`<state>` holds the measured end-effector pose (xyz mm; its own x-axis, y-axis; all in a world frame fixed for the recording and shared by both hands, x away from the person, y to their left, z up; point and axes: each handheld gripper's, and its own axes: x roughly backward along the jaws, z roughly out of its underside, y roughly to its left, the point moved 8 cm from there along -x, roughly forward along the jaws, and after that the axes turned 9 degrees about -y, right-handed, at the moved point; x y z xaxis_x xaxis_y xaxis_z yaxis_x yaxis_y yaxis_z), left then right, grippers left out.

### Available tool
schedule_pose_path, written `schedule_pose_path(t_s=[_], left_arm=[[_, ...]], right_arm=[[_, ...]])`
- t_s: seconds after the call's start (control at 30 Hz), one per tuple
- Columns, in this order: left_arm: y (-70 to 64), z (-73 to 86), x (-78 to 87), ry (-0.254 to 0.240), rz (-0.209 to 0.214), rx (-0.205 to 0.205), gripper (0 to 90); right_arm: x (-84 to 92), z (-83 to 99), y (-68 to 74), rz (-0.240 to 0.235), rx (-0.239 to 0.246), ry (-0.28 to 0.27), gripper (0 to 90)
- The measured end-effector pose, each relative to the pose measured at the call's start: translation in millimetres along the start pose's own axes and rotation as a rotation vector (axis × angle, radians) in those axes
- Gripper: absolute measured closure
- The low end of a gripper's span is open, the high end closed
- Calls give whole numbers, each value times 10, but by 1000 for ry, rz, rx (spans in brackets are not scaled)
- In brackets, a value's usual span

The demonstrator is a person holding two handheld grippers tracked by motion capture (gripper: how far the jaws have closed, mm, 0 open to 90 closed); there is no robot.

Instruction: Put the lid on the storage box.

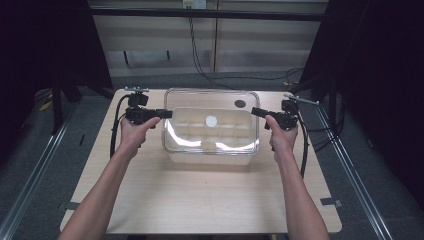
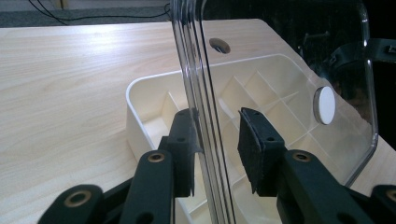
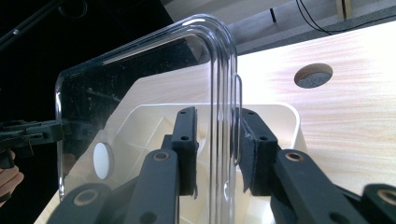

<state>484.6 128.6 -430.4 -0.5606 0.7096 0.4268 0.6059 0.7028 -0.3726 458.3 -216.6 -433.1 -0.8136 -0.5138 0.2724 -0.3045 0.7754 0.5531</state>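
Observation:
A clear plastic lid [image 1: 210, 91] with a white round disc [image 1: 211, 120] at its middle sits over a cream box [image 1: 210, 158] divided into several compartments. My left gripper [image 1: 169, 114] is at the lid's left edge and my right gripper [image 1: 254, 111] at its right edge. In the left gripper view the lid's rim [image 2: 205, 70] stands between the jaws of my left gripper [image 2: 217, 140]; one pad touches it and the other stands apart. In the right gripper view my right gripper [image 3: 218, 144] closes on the lid's rim [image 3: 224, 70], above the box [image 3: 285, 112].
The box stands on a light wooden table [image 1: 200, 200] with a round hole [image 1: 240, 104] behind the box at the right. Dark frames and cables stand beyond the table's far corners.

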Motion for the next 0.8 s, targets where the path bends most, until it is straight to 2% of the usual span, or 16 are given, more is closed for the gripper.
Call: schedule_pose_path(t_s=[0.3,0.47,0.53,0.73,0.8], left_arm=[[88,52,-108,6,-8,27,657],[147,98,-186,16,-26,44,642],[163,119,-206,20,-28,54,638],[210,169,-271,42,-53,47,637],[225,190,-292,44,-54,68,636]], right_arm=[[-106,73,-113,15,-17,14,682],[-177,129,-173,51,2,31,651],[-210,153,-205,54,-6,39,648],[-264,211,-275,82,-14,54,625],[-278,226,-295,94,-14,58,621]])
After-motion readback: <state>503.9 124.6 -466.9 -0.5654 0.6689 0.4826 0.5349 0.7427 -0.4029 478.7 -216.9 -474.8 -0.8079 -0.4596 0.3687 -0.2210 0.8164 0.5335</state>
